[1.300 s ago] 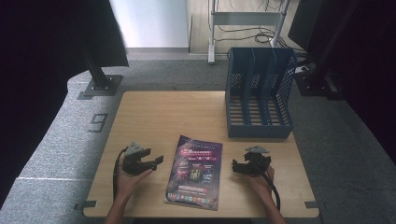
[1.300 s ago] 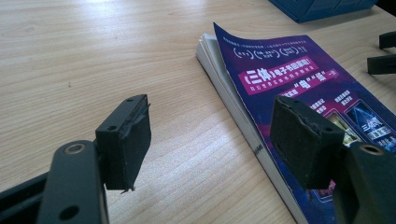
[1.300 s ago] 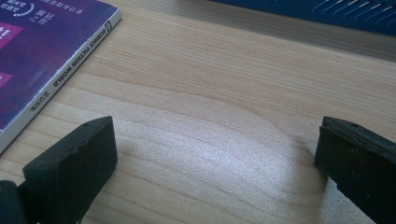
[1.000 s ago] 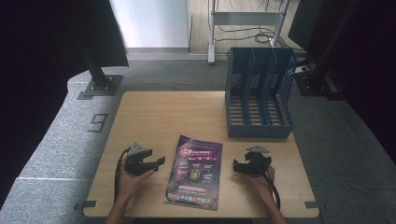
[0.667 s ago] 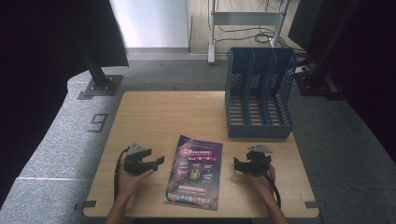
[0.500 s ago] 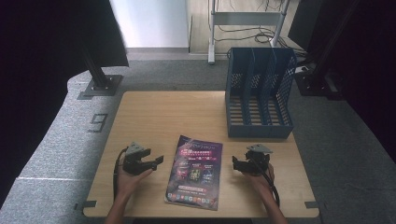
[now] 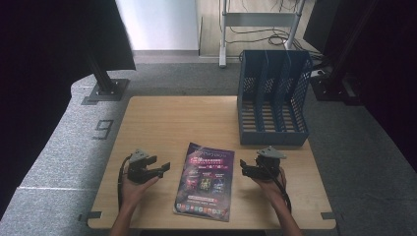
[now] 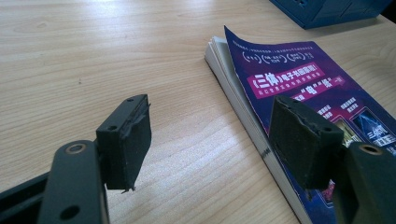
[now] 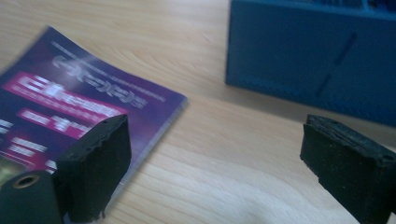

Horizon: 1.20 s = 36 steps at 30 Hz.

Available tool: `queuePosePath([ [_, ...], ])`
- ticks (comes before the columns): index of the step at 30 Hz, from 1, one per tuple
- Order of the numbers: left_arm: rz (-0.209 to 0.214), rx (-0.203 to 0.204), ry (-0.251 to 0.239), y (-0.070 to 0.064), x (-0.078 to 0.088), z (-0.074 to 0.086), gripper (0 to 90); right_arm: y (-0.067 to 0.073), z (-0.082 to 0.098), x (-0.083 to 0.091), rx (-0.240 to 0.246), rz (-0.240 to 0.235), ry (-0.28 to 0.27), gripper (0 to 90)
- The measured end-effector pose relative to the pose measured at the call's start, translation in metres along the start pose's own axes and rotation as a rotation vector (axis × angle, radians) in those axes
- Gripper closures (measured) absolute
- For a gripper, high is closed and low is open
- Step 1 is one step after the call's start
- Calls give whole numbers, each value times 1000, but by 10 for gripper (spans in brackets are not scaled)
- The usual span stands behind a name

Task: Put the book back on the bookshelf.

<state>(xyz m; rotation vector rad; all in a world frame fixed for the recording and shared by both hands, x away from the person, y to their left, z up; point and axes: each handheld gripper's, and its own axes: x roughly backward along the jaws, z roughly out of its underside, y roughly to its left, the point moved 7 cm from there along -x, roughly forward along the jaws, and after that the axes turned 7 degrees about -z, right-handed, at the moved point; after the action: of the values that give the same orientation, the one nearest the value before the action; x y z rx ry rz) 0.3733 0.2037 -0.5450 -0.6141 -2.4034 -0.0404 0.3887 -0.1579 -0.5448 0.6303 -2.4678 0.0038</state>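
A purple-covered book (image 7: 205, 179) lies flat near the table's front edge, its cover (image 8: 299, 74) curling up a little at the far corner. My left gripper (image 7: 164, 167) rests just left of the book, open and holding nothing; its jaws point at the book's spine edge (image 8: 243, 126). My right gripper (image 7: 242, 168) sits just right of the book (image 9: 70, 98), also open with nothing between its pads (image 9: 100, 172). A blue file rack (image 7: 273, 98) with three slots stands at the back right of the table, and its front wall (image 9: 308, 56) is close behind the right gripper.
The light wooden table (image 7: 177, 123) has bare room at the back left and centre. Grey carpet with a printed "9" (image 7: 104, 129) surrounds it. A dark stand base (image 7: 105, 91) and cables (image 7: 280, 7) lie on the floor beyond.
Both hands shifted only slightly beside the book; the grippers stay open and the book has not moved.
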Motion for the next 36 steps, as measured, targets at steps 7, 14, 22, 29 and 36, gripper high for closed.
queuePosePath([
  [7, -1, -1, 5, 0, -1, 1, 297, 19, -15, 0, 38, -35, -23, 89],
  [14, 4, 1, 3, 0, 0, 0, 297, 29, -20, -8, 40, -68, -25, 100],
  [22, 13, -5, 5, -2, -1, 1, 295, 44, -20, -19, 49, -104, -11, 103],
  [29, 17, -7, 2, -3, 0, 0, 295, 57, -16, -35, 38, -135, 11, 109],
  [36, 16, -19, 15, -6, -4, 2, 295, 67, 1, -52, 58, -140, 66, 110],
])
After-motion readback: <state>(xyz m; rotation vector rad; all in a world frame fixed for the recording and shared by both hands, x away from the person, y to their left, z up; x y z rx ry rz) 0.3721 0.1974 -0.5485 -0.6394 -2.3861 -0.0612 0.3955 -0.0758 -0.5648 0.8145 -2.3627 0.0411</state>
